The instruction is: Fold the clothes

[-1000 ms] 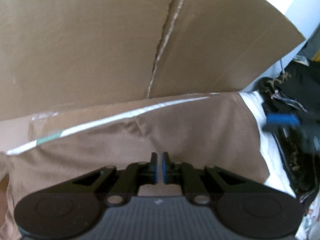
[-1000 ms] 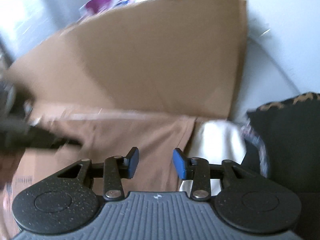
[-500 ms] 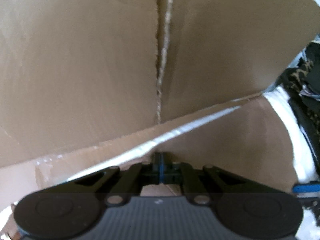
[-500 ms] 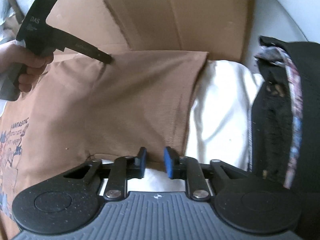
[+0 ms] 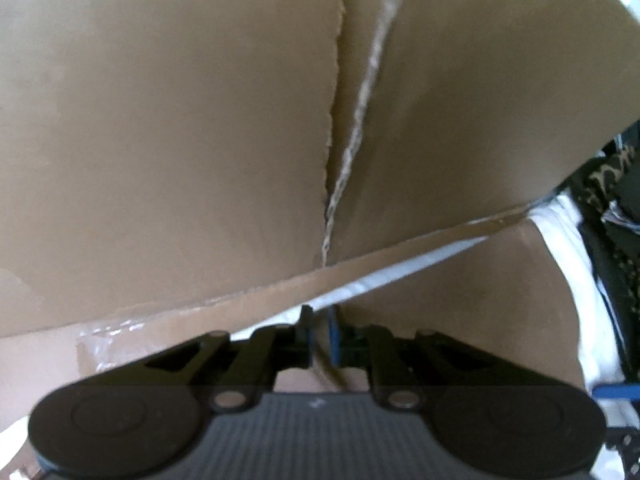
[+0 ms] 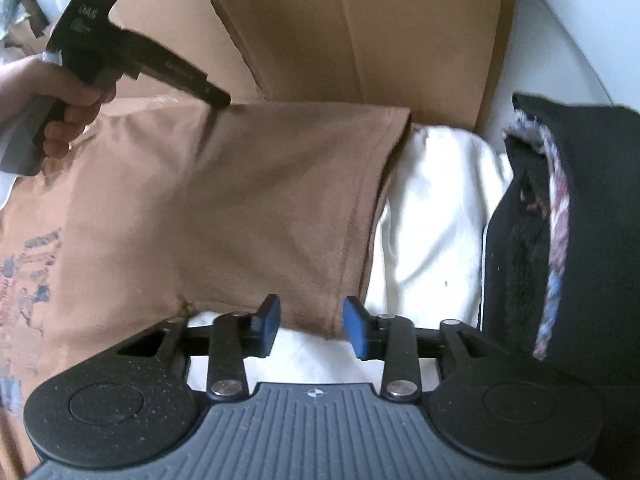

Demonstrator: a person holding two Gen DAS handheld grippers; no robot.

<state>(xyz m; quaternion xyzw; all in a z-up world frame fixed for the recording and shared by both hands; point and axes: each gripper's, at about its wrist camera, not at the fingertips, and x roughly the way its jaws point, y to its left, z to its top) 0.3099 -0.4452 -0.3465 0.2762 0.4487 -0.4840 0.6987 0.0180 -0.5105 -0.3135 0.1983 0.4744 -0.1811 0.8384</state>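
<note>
Brown T-shirt (image 6: 280, 200) half folded.
Left claw (image 5: 320, 334) pinches its far edge; right claw (image 6: 310, 320) stands open at the near hem.

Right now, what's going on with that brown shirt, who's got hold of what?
A person is folding a brown T-shirt with a handheld gripper in each hand. The left gripper is pinched shut on the shirt's far edge, up against the cardboard sheet behind it. The right gripper is open, its blue pads either side of the shirt's near corner, gripping nothing yet. The shirt lies over a white cloth, with a dark garment pile to the right.
</note>
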